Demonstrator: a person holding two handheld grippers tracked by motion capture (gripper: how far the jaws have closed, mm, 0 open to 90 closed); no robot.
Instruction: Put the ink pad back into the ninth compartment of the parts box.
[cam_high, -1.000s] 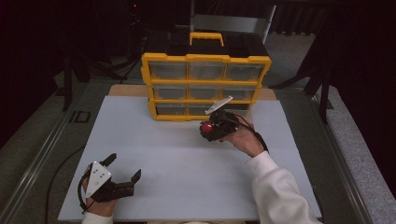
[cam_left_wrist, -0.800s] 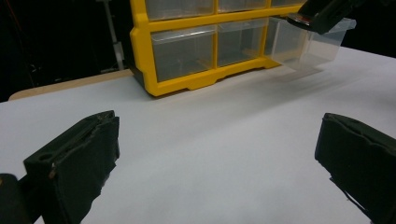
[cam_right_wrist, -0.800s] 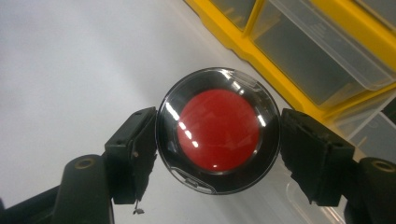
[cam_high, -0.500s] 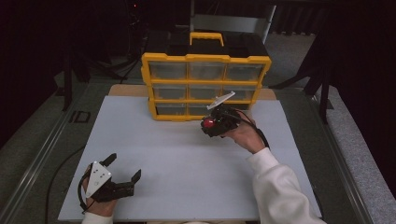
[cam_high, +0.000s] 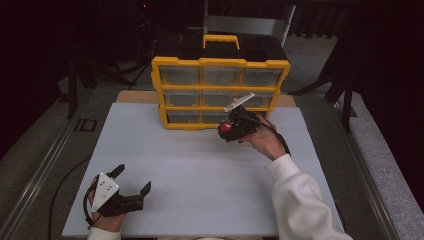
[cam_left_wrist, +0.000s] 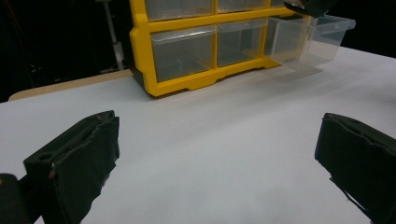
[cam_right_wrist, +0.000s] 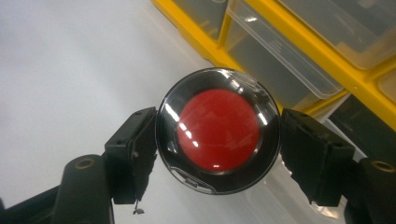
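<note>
A: Change since a second before?
B: Slight. Right gripper (cam_high: 231, 128), clamping the red-and-black round disc (cam_right_wrist: 218, 130), shifted closer to the yellow drawer cabinet (cam_high: 220, 92), by its pulled-out bottom drawer (cam_left_wrist: 306, 39). Left gripper (cam_high: 131, 181) stayed, jaws spread, empty.
A: Writing?
B: None legible.

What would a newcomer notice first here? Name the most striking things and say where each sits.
The yellow drawer cabinet stands at the far edge of the white table, its bottom right clear drawer pulled out. In front of that drawer the right gripper clamps a round black disc with a red centre. The left gripper rests open at the near left corner.
</note>
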